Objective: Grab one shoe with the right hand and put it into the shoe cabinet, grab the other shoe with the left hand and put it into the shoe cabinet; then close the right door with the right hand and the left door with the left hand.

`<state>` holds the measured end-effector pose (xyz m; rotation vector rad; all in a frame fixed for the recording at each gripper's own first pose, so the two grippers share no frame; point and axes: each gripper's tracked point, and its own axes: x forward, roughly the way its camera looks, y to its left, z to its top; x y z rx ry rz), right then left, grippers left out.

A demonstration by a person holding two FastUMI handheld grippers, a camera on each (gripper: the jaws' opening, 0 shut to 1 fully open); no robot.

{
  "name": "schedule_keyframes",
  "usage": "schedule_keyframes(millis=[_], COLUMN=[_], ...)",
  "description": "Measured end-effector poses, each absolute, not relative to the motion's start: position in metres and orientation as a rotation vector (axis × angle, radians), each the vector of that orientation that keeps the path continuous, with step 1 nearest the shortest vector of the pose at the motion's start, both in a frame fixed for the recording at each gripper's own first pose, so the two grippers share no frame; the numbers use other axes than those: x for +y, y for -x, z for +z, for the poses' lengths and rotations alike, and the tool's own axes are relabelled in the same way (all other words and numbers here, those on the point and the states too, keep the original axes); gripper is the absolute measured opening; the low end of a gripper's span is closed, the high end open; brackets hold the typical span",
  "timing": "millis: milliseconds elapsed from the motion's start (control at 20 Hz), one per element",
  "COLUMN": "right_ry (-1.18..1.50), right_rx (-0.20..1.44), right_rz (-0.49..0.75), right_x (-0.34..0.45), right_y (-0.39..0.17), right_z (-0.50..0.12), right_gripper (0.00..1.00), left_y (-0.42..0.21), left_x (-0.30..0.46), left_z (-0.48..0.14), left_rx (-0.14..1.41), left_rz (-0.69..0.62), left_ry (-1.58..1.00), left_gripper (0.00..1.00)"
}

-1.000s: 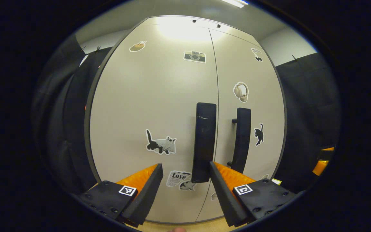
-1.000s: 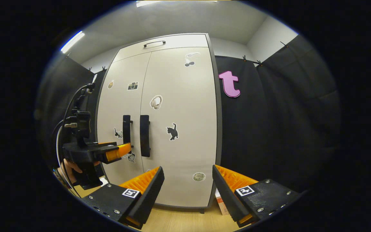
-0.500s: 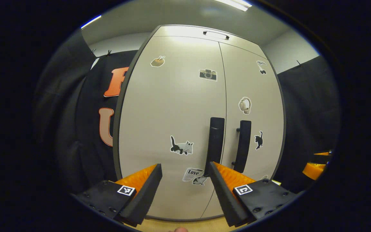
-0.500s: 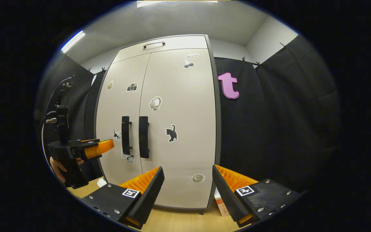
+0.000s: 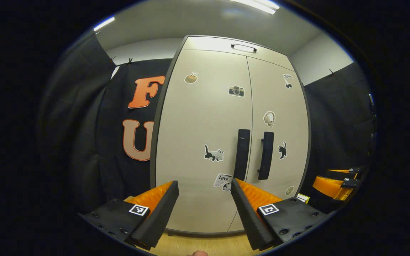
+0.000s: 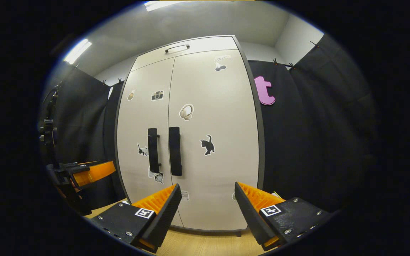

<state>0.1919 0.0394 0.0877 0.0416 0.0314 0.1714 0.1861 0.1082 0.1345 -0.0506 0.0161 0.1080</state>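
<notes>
The cabinet (image 5: 198,142) is pale cream-grey with a dark grey edge. Its two doors carry black bar handles: the left handle (image 5: 242,154) and the right handle (image 5: 265,155). Stickers dot the doors: a black-and-grey cat (image 5: 214,154) on the left door, an all-black cat (image 6: 208,144) on the right door, a grey-and-black camera (image 5: 236,91), cream headphones (image 6: 186,111), and a black-and-white printed sticker (image 5: 222,180) low down. The floor (image 6: 205,243) is light wood with a faint grain. The cloth wall (image 6: 315,135) is black. Each claw body bears a small black-and-white square marker (image 6: 271,210).
</notes>
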Motion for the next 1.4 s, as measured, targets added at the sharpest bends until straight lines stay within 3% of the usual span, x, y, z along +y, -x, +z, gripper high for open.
schedule_keyframes(millis=[600, 1000, 1150, 1400], right_ry=[-0.061, -0.065, -0.064, -0.050], right_rx=[0.032, 0.017, 0.012, 0.005], right_rz=[0.183, 0.162, 0.160, 0.163], right_x=[0.044, 0.030, 0.027, 0.024], right_y=[-0.181, -0.171, -0.167, -0.158], right_z=[0.087, 0.095, 0.099, 0.101], right_gripper=[0.93, 0.93, 0.93, 0.93], left_y=[-0.174, -0.172, -0.168, -0.163], left_x=[0.101, 0.082, 0.079, 0.078], left_z=[0.139, 0.140, 0.139, 0.139], left_rx=[0.002, 0.001, 0.000, -0.003], left_rz=[0.110, 0.082, 0.080, 0.082], left_ry=[-0.008, -0.019, -0.004, 0.016], left_gripper=[0.99, 0.94, 0.99, 0.99])
